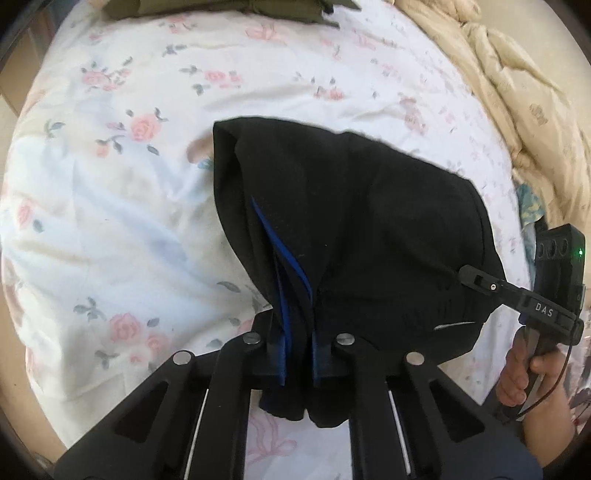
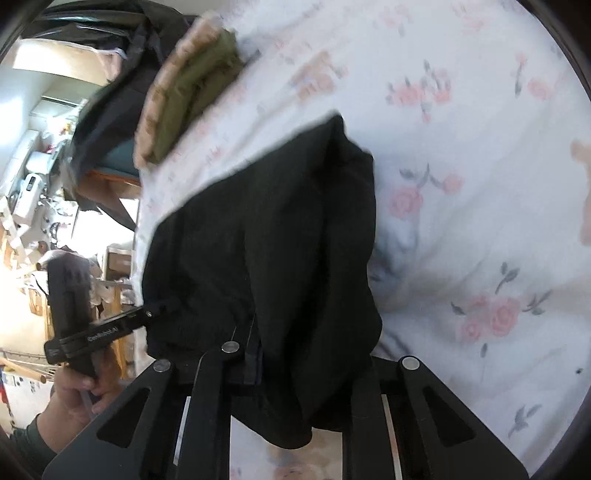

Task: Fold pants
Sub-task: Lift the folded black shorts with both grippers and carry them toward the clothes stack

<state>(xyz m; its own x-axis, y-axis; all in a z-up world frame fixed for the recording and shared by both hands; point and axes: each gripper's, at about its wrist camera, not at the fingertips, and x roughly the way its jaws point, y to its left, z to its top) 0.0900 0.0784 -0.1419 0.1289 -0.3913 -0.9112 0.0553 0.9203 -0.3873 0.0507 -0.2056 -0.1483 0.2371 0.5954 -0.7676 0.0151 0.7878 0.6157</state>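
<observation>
Both grippers — left gripper (image 1: 295, 354) and right gripper (image 2: 255, 354) — are clamped on the black pants (image 1: 351, 229) above the bed (image 1: 110, 221); uneven lowering could skew the fold.

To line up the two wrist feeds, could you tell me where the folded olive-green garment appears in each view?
Left wrist: the olive-green garment lies at the top edge, left of centre, on the floral sheet, beyond the held black pants.
Right wrist: the garment sits upper left, on a tan layer by the bed's edge, blurred.
Shared landmark: the black pants, centre of both views, clamped by the left gripper and right gripper.
</observation>
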